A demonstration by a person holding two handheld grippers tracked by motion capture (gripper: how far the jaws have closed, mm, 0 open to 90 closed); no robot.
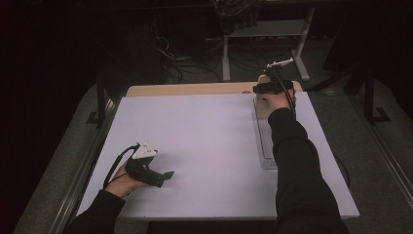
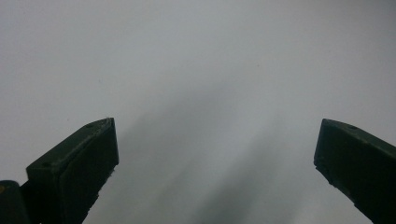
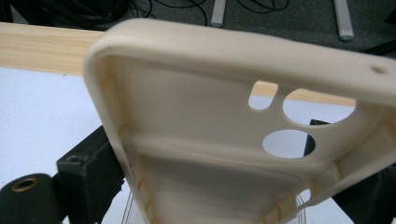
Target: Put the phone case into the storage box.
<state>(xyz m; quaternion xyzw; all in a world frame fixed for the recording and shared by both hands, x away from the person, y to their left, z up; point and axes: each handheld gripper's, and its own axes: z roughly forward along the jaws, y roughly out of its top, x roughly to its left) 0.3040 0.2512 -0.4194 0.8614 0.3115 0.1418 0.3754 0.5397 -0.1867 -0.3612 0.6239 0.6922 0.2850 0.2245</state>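
A beige phone case [image 3: 196,107] with camera cut-outs fills the right gripper view, inner side facing me and tilted. My right gripper [image 3: 219,182] is shut on it, one black jaw on each long edge. In the high view this gripper [image 1: 267,89] holds the case [image 1: 261,108] near the table's far right, above the far end of a clear tray [image 1: 267,151]. My left gripper [image 1: 168,174] rests low over the white table [image 1: 209,146] at the front left. Its jaws stand wide apart in the left gripper view, so the left gripper [image 2: 217,140] is open with nothing between them.
A pale wooden strip [image 1: 195,89] runs along the table's far edge. Beyond it, metal desk legs [image 1: 302,53] and cables [image 1: 195,63] lie on the dark floor. The person's right sleeve [image 1: 297,165] stretches over the clear tray.
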